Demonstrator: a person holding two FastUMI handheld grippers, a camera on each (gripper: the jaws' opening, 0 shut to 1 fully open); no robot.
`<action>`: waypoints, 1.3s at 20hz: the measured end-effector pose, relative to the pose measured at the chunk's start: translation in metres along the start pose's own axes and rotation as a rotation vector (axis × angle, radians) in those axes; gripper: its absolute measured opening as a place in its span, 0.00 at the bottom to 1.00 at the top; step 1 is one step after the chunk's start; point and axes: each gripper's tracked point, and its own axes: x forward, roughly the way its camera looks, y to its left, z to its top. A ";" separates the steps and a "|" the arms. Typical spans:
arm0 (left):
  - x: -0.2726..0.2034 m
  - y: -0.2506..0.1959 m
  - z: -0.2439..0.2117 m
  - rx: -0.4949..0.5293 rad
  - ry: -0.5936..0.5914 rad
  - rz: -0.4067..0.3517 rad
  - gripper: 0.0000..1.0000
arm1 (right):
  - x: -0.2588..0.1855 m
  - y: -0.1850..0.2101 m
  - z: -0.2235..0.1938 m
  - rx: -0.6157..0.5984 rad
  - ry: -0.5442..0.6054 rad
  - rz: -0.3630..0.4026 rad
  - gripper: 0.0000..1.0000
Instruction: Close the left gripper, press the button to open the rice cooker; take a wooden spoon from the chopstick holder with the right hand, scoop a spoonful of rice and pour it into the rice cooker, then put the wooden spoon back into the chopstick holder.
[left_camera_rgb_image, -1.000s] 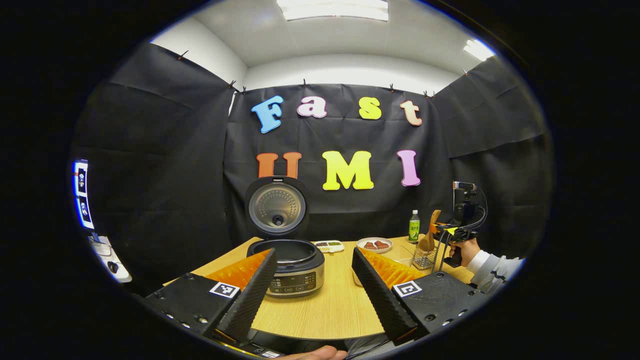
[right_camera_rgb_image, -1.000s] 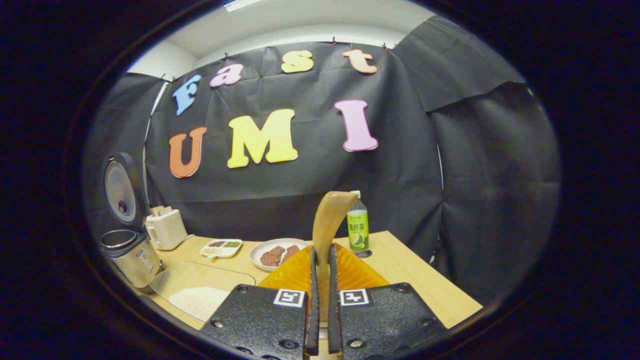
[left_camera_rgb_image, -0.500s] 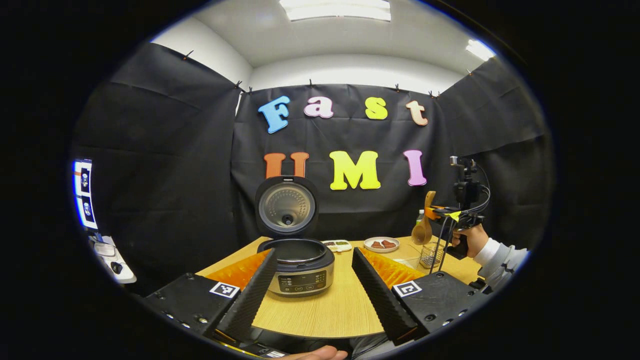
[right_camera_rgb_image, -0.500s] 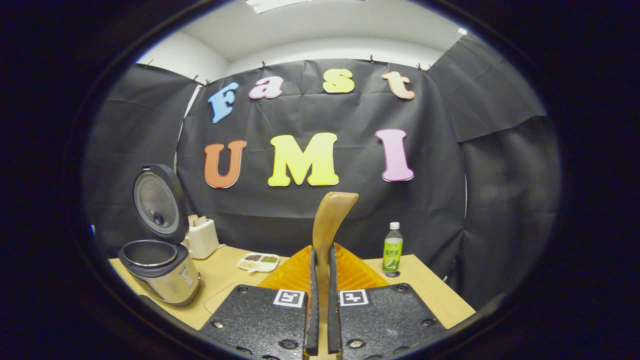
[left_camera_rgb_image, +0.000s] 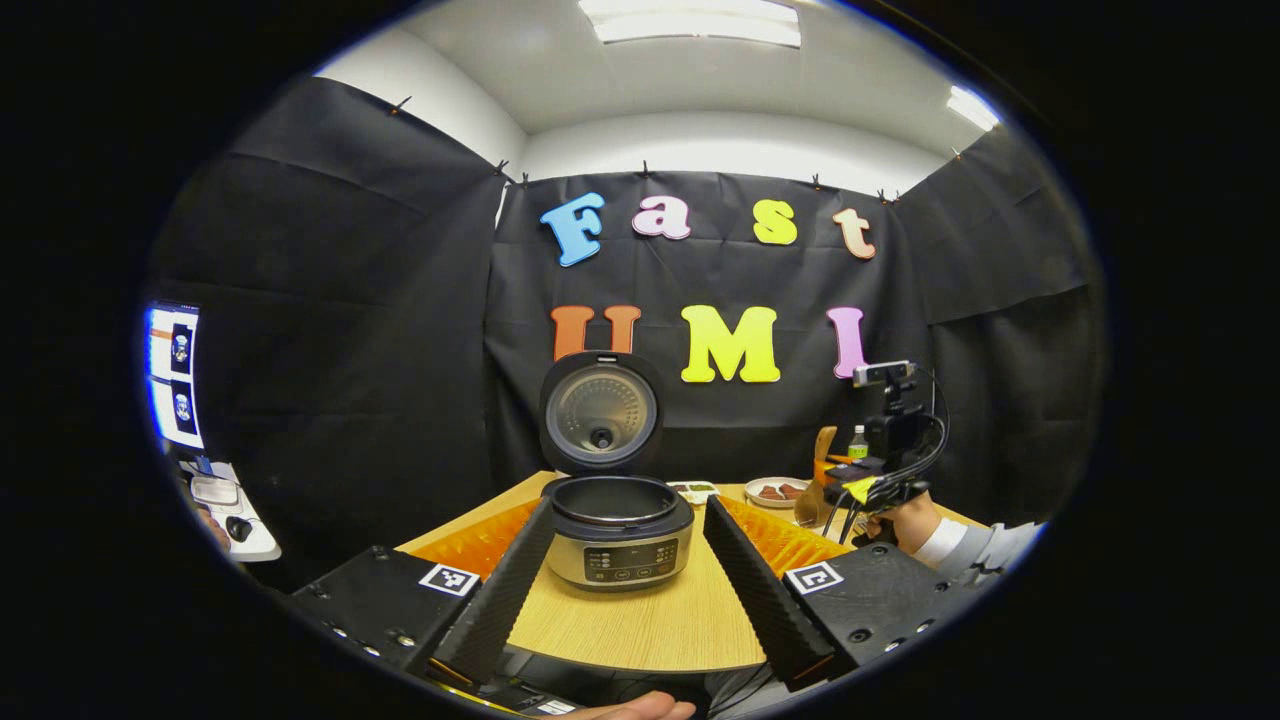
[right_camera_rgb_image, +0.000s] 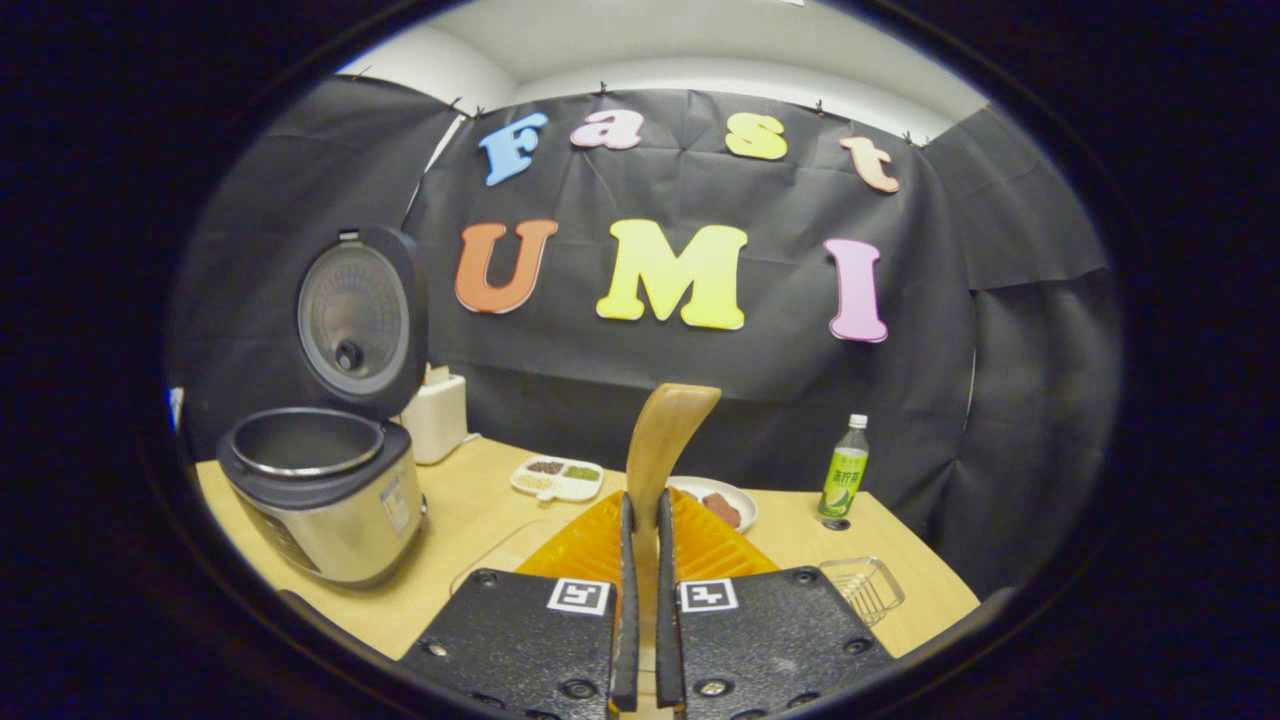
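The rice cooker (left_camera_rgb_image: 618, 530) stands on the wooden table with its lid (left_camera_rgb_image: 600, 410) raised and its pot empty. It sits just beyond my left gripper (left_camera_rgb_image: 628, 507), which is open with nothing between its fingers. My right gripper (right_camera_rgb_image: 645, 512) is shut on the handle of the wooden spoon (right_camera_rgb_image: 665, 440), whose end points upward. In the right gripper view the rice cooker (right_camera_rgb_image: 320, 500) is at the left and the wire chopstick holder (right_camera_rgb_image: 865, 588) lies low at the right. In the left gripper view a hand (left_camera_rgb_image: 900, 518) holds the right gripper (left_camera_rgb_image: 850, 478) above the table's right side.
A green bottle (right_camera_rgb_image: 845, 470), a plate of food (right_camera_rgb_image: 725, 500), a small divided dish (right_camera_rgb_image: 558, 478) and a white appliance (right_camera_rgb_image: 435, 415) stand along the back of the table (right_camera_rgb_image: 470, 520). A clear tray (right_camera_rgb_image: 505, 555) edge shows in front of my right gripper.
The right gripper with the spoon has come down and moved left, closer to the cooker. The left gripper's view has shifted so the cooker sits centred between its open fingers.
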 end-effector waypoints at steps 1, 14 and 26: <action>0.000 0.003 -0.002 0.001 0.003 0.005 0.96 | 0.004 -0.003 -0.008 -0.018 0.012 -0.020 0.12; 0.006 0.014 -0.019 -0.007 0.046 0.013 0.96 | 0.010 0.018 -0.049 0.271 0.123 0.032 0.12; 0.006 0.022 -0.022 -0.016 0.053 0.021 0.96 | 0.015 0.006 -0.039 0.823 0.166 0.178 0.12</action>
